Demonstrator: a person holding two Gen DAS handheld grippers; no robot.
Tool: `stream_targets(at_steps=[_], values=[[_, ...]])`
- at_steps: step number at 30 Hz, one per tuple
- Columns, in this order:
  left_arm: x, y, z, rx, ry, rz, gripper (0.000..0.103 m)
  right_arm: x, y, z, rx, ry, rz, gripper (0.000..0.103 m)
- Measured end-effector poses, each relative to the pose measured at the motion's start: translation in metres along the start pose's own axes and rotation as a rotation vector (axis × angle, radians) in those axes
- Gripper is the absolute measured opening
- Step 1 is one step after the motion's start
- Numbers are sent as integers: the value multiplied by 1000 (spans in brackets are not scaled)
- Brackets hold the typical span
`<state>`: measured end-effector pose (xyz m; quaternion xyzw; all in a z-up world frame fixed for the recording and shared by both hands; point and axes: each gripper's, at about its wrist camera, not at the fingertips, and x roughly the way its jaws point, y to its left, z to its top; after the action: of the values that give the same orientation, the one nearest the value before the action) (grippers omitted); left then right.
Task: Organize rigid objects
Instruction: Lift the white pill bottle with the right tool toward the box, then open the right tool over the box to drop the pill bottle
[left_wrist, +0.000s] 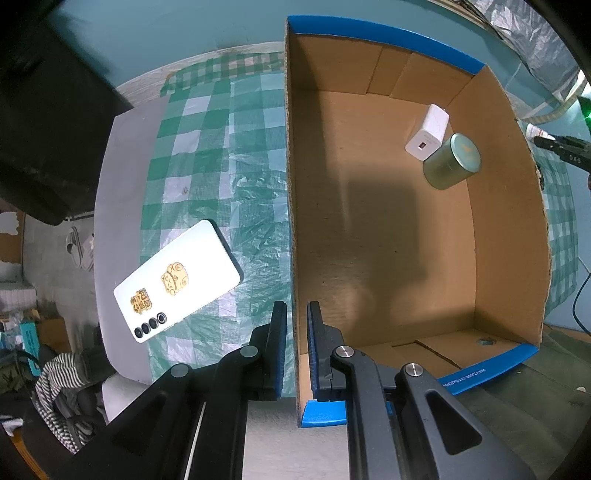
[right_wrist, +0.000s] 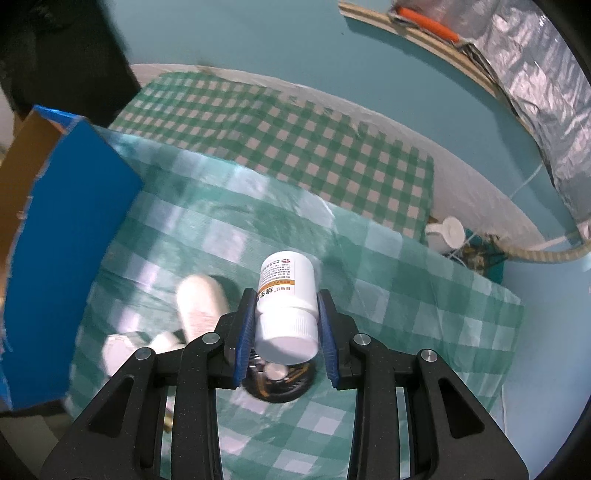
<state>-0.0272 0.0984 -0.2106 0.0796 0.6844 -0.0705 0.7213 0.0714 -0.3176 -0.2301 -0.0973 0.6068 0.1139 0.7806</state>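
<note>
An open cardboard box (left_wrist: 509, 221) with blue edges stands on the checked cloth; a white charger (left_wrist: 427, 132) and a green round tin (left_wrist: 451, 161) lie in its far right corner. My left gripper (left_wrist: 296, 347) straddles the box's left wall, its jaws nearly closed on it. A white phone (left_wrist: 177, 280) with gold stickers lies left of the box. My right gripper (right_wrist: 287, 325) is shut on a white medicine bottle (right_wrist: 286, 295) and holds it above the cloth. The box's blue outer wall (right_wrist: 66, 240) is to its left.
Blurred white objects (right_wrist: 199, 302) lie on the cloth left of the right gripper. A dark round object (right_wrist: 280, 384) sits under the bottle. A white cup (right_wrist: 445, 234) stands past the cloth's far right edge. The other gripper's black tip (left_wrist: 565, 147) shows beyond the box's right wall.
</note>
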Motion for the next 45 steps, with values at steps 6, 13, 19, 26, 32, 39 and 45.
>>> stream_targets(at_steps=[6,13,19,26,32,39,45], values=[[0,0,0,2,-3,-3,10,-22,28,12,-56,-31,38,31],[0,-2,1,7,-5,-5,10,-49,59,29,-103,-68,82,31],[0,-2,1,7,-5,-5,10,-67,78,43,-126,-102,125,31],[0,-2,1,6,-7,-8,10,-84,105,60,-187,-132,160,31],[0,-1,1,6,-10,-9,10,-88,129,70,-240,-143,183,31],[0,-1,0,8,-12,-8,10,-79,158,80,-289,-128,202,31],[-1,-1,-1,12,-16,-8,10,-62,171,84,-304,-83,185,31]])
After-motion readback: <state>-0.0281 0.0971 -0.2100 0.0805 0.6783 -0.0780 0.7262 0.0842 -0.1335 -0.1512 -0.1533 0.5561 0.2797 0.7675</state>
